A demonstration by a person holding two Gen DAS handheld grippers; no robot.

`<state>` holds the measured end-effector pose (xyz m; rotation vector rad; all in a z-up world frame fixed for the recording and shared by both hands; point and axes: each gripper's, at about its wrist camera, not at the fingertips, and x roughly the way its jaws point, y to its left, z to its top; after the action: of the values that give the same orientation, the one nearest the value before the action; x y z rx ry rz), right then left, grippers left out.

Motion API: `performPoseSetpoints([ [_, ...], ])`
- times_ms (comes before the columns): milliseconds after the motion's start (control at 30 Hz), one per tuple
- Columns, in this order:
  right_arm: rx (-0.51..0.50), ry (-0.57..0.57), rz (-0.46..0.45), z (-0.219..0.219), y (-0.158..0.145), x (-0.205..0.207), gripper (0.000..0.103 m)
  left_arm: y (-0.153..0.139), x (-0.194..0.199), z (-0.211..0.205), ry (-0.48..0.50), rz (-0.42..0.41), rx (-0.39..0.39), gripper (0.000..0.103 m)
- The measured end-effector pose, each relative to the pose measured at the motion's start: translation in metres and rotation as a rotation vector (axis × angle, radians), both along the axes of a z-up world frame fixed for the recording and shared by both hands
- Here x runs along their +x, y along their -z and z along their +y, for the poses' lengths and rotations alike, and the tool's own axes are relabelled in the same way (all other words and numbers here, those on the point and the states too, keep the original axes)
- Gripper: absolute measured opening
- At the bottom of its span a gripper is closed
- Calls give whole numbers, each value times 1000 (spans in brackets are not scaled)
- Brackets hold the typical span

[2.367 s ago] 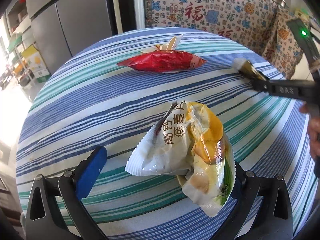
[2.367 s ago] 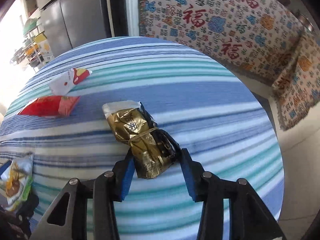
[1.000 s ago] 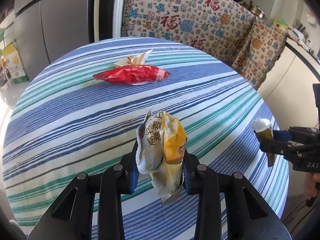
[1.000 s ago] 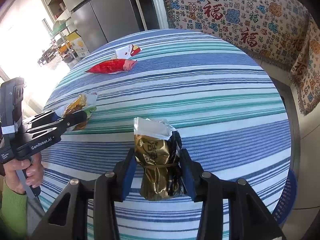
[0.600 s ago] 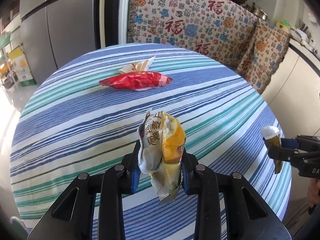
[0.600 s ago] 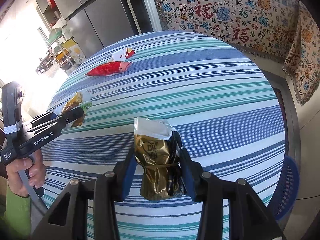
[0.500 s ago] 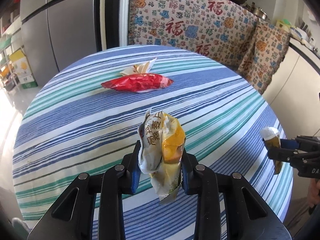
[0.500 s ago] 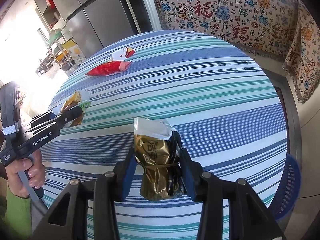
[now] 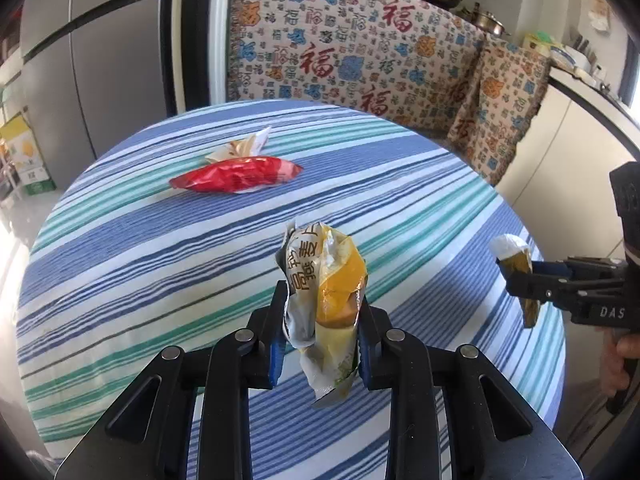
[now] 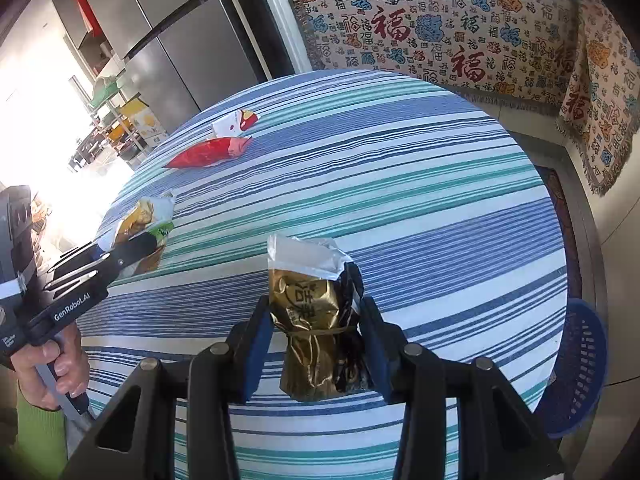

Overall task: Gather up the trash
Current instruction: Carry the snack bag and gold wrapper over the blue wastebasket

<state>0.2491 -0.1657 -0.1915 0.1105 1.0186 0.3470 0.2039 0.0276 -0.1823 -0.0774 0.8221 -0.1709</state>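
Both wrappers are now riding clear of the table (image 9: 120,264), where a couple of seconds back each lay on the striped cloth with the pads only beginning to frame it; that means two pieces of trash are picked up and the carry toward a bin is likely the step in hand. The left gripper (image 9: 320,332) is squeezing the yellow wrapper (image 9: 326,300): its jaws have just been closing a little further, crushing the crumpled foil between the blue pads, and the wrapper is standing up between them with its tail hanging below. The right gripper (image 10: 314,340) is clamped on the gold wrapper (image 10: 310,320), jaws fairly narrow and holding steady, the silver torn mouth of the packet poking up above the pads. A blue basket (image 10: 580,364) is showing beside the table's edge in the right wrist view, below and to the right of the gold wrapper; it looks like the place for the drop, though that is a judgement. Two pieces are lying on the far side of the table, the red wrapper (image 9: 236,174) and, touching it behind, a white wrapper (image 9: 244,146), so the task is roughly half done.
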Motion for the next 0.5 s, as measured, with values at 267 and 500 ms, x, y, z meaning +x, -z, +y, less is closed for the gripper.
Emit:
performPoseSetpoints([
  [267,35,84,-23,-62,-12,-16,44,-11,-12,-50,94,0,-51,27],
  [500,30,241,-75,-151,-33,-37,44,-33,-16,-149,259,4,-118,27],
])
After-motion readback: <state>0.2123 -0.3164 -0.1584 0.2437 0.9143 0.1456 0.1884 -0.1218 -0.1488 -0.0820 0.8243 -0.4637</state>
